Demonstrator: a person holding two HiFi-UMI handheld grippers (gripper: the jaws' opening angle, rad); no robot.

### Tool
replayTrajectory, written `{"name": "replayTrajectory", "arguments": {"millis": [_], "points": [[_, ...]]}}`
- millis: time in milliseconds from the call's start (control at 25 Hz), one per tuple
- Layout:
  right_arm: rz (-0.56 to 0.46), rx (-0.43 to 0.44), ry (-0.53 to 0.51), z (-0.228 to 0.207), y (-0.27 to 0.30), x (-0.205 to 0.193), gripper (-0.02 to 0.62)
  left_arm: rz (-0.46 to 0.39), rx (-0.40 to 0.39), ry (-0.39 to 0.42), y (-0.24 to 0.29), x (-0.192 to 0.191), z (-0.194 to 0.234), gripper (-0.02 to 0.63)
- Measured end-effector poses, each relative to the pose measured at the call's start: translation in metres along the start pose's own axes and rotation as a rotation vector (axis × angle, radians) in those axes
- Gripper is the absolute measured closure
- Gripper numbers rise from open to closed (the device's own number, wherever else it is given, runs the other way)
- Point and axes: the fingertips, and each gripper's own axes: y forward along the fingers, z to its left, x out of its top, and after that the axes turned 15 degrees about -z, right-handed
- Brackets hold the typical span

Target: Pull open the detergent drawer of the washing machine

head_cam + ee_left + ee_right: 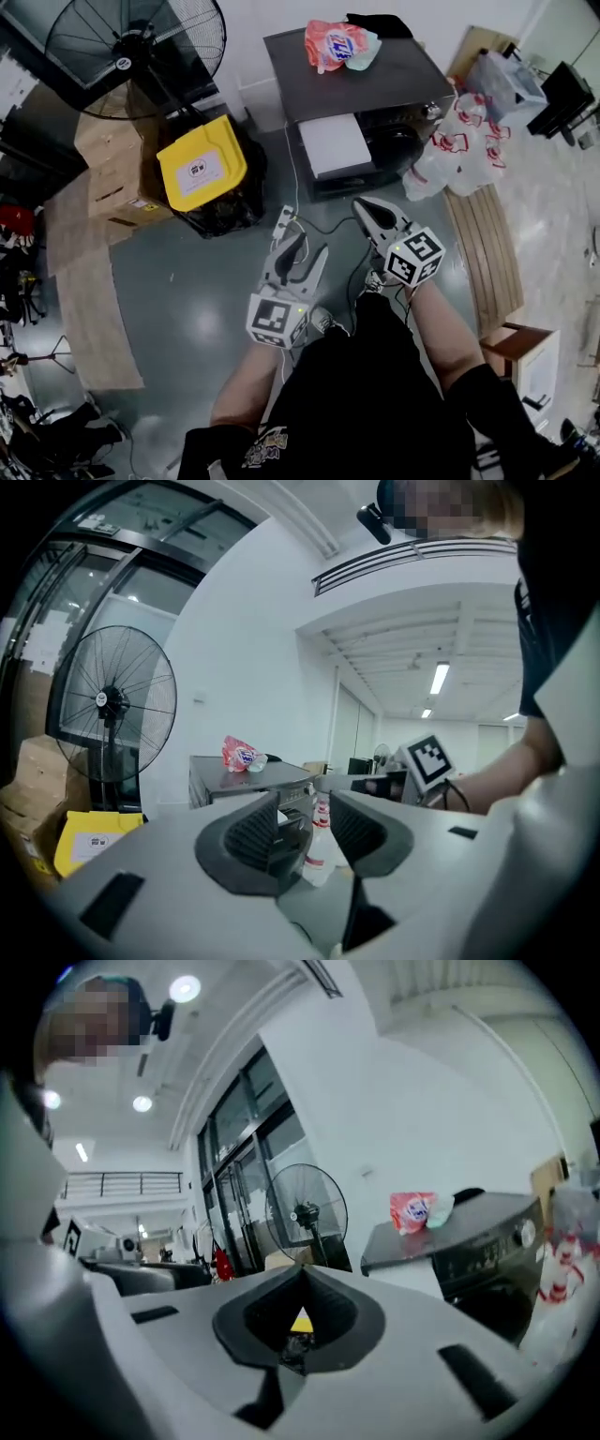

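washing machine (366,75), dark grey, on floor by far wall, front toward person; white block (333,145) at front's left edge, can't tell if it's the drawer. fan (136,47), floor's far-left corner. bin w/ yellow lid (202,161), left of machine. bottles (459,150), at machine's right. pink bag (337,42), machine top, rear edge. l gripper (302,248): jaws apart, empty, well short of machine. r gripper (361,204): clenched, empty.

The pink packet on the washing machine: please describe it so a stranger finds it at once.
Find the dark grey washing machine by the white wall. On its flat top, at the back, lies the pink packet. Unlike the plain black object beside it, it is bright, with a blue mark.
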Motion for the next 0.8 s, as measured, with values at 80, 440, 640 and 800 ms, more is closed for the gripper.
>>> {"name": "replayTrajectory", "arguments": {"millis": [80, 440, 640, 800], "points": [[0.000, 0.030, -0.097, 0.016, -0.011, 0.023, 0.595, -0.016, -0.003, 0.000, -0.001, 0.006, -0.009, 0.476], [-0.036, 0.145, -0.277, 0.061, -0.057, 0.092, 0.592, -0.019, 0.017, 0.026, 0.004, 0.016, -0.053, 0.589], [-0.030, 0.210, -0.277, 0.067, -0.097, 0.103, 0.591, -0.011, 0.105, 0.046, 0.002, 0.014, -0.089, 0.592], [-0.013, 0.235, -0.251, 0.062, -0.133, 0.104, 0.591, 0.002, 0.162, 0.053, -0.001, 0.011, -0.121, 0.592]]}}
